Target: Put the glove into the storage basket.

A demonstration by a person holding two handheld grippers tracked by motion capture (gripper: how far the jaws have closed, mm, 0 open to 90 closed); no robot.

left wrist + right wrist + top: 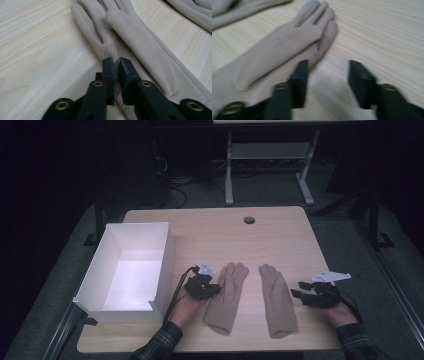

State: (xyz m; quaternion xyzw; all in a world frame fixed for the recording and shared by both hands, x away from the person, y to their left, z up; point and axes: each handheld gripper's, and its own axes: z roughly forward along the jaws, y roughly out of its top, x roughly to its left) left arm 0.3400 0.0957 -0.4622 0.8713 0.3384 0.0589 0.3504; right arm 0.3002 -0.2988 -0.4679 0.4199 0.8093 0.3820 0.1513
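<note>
Two beige gloves lie flat side by side near the table's front edge, fingers pointing away from me. My left gripper sits at the outer edge of the left glove. Its jaws are pinched shut on a fold of that glove, and the fabric gathers in fine creases at the tips. My right gripper rests at the outer edge of the right glove. Its jaws stand apart: one lies on the edge of the right glove, with bare wood between them.
An open white box stands on the left side of the wooden table, close beside my left hand. A round cable hole sits at the table's far edge. A metal frame stands on the floor beyond.
</note>
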